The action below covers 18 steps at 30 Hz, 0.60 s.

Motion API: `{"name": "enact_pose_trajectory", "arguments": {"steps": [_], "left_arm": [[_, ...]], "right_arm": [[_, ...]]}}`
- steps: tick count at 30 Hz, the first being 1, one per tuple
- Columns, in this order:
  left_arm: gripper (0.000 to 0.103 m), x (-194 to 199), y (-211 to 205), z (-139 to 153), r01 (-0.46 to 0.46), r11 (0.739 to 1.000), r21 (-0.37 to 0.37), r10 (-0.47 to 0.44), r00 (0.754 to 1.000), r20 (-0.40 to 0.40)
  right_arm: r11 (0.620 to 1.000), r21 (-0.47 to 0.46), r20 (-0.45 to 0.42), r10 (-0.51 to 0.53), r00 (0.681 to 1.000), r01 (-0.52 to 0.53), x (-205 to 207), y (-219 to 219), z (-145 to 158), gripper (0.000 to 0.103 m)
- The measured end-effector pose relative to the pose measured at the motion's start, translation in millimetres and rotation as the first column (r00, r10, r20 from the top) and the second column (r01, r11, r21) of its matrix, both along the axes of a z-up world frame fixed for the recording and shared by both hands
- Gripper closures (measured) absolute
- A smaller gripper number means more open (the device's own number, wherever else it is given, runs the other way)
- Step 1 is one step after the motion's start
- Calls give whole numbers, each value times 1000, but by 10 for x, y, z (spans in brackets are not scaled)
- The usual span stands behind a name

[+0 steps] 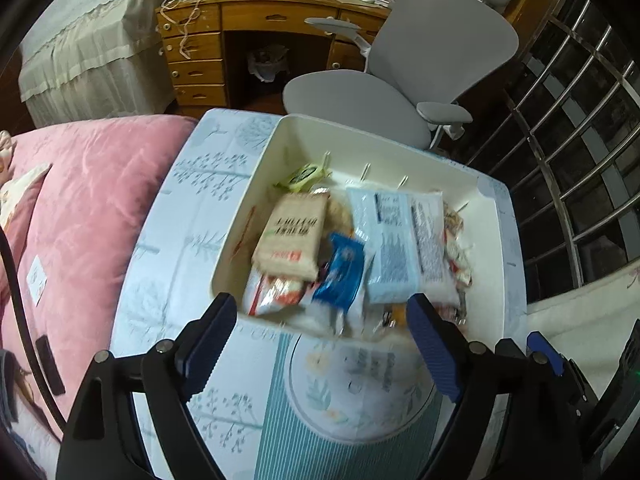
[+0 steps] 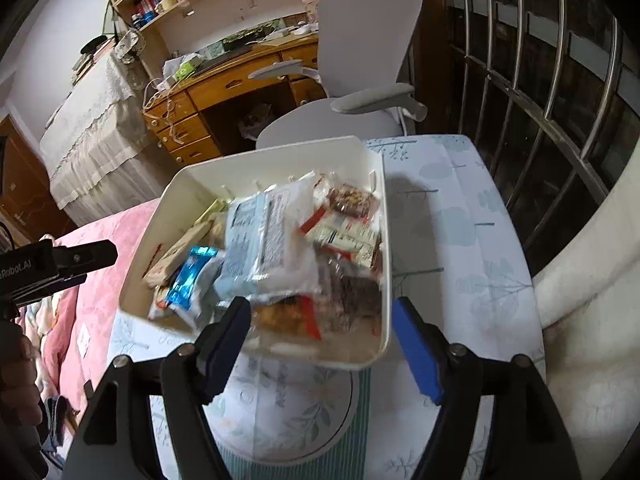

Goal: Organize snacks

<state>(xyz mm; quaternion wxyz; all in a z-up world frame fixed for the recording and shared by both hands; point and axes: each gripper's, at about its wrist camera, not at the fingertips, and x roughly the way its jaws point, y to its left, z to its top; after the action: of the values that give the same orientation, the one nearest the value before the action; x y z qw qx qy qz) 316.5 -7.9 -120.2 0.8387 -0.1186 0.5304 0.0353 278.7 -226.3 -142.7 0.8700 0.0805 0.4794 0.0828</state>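
A white plastic bin [image 1: 280,136] [image 2: 180,200] sits on a table under a pale blue tree-print cloth [image 1: 192,208]. It holds several snack packets: a beige one [image 1: 292,232], a shiny blue one [image 1: 340,276] [image 2: 190,276], a large pale blue and white one [image 1: 392,240] [image 2: 260,240], a small green one [image 1: 304,176], and red-and-white ones [image 2: 344,236]. My left gripper [image 1: 320,308] hangs open over the bin's near rim, pads touching nothing. My right gripper [image 2: 320,312] is open too, above the bin's near right corner, empty.
A grey office chair [image 1: 400,80] stands just behind the table, with a wooden desk [image 1: 240,20] beyond it. A pink quilt [image 1: 88,200] lies left of the table. Metal window bars [image 1: 580,120] run along the right. A person's hand [image 2: 16,380] holds the left gripper's handle.
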Motion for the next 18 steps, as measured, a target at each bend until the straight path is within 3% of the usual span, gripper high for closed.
{"name": "enact_pose_trajectory", "arguments": {"steps": [9, 18], "left_arm": [[16, -846, 134, -41, -71, 997, 14, 72, 996, -52], [14, -1572, -89, 79, -22, 1000, -17, 22, 998, -51]], "right_arm": [[994, 41, -72, 106, 992, -104, -580, 71, -82, 17], [968, 131, -136, 232, 963, -214, -1288, 116, 61, 16]]}}
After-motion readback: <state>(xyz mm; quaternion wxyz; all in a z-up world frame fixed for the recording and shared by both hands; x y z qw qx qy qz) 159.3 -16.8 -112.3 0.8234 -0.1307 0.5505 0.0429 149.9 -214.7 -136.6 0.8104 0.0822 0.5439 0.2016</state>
